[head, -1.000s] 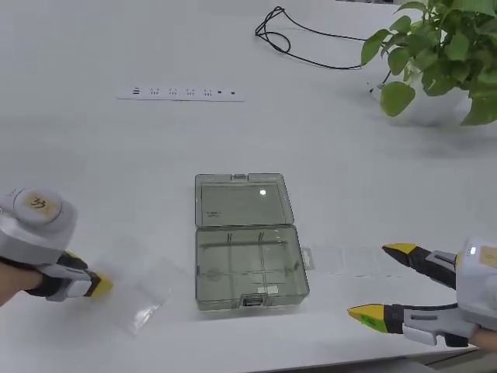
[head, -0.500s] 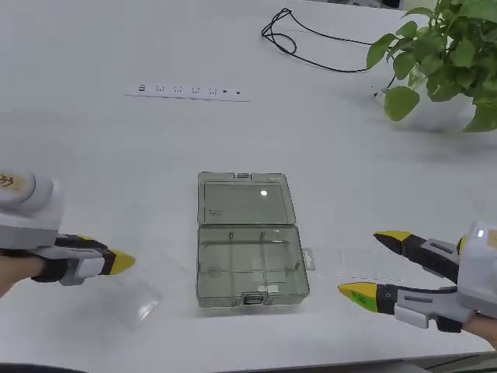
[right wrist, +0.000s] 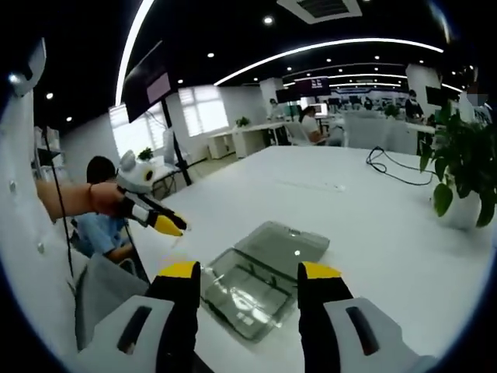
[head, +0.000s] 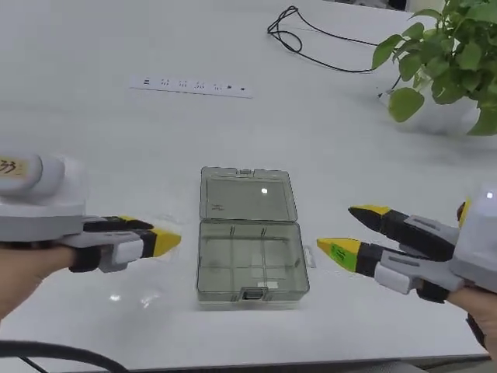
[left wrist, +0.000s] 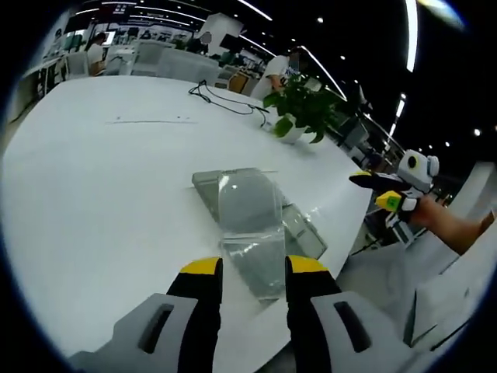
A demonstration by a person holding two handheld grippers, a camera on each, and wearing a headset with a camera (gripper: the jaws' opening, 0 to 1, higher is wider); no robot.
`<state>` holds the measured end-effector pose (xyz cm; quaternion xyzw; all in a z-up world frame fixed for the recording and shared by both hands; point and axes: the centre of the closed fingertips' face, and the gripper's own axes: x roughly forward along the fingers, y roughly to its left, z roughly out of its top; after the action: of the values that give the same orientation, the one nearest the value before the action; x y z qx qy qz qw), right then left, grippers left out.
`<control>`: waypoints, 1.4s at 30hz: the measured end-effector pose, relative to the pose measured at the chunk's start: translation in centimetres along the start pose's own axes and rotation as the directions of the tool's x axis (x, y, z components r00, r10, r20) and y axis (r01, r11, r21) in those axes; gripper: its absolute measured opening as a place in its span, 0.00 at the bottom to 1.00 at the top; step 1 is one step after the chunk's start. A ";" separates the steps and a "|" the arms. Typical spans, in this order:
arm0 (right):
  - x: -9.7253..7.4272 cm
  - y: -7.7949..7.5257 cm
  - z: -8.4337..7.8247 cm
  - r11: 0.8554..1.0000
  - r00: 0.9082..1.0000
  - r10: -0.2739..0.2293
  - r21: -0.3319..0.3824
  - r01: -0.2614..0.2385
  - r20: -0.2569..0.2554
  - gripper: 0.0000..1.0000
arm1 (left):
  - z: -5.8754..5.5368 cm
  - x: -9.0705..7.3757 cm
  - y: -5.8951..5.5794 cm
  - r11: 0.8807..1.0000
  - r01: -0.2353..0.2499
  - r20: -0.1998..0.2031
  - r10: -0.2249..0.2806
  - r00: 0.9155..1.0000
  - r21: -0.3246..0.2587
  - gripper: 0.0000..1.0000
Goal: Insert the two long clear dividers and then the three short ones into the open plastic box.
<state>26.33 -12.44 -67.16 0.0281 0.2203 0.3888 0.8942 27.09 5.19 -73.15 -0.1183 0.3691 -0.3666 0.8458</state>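
The open smoky plastic box [head: 248, 264] lies mid-table with its lid [head: 248, 194] folded back, and clear partitions show inside it. My left gripper [head: 161, 241] hovers just left of the box. In its own view a clear divider [left wrist: 250, 233] stands between the jaws, which grip its edges, in front of the box [left wrist: 303, 229]. My right gripper [head: 351, 230] hangs just right of the box, open with nothing in it. The box [right wrist: 247, 294] lies ahead of the right gripper [right wrist: 250, 272]. Faint clear dividers [head: 133, 298] lie on the table at the left.
A white power strip [head: 194, 85] lies further back, beyond it a black cable [head: 311, 39], and a potted plant [head: 450, 54] stands at the back right. A small clear piece [head: 311, 256] lies against the box's right side. The table's front edge runs just below the box.
My left gripper has lifted from the dividers at the left and moved right toward the box with a clear divider. The right gripper has moved left and up, closer to the box.
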 end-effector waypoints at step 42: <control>5.3 6.1 1.3 0.973 0.999 0.041 0.226 -0.040 0.001 0.10 | 2.9 2.4 -9.0 0.973 0.147 0.098 -0.166 0.981 0.178 0.30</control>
<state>25.93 -4.31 -66.62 0.1333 0.2640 0.3795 0.8766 25.46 -3.03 -68.14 -0.0950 0.2779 -0.4552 0.8406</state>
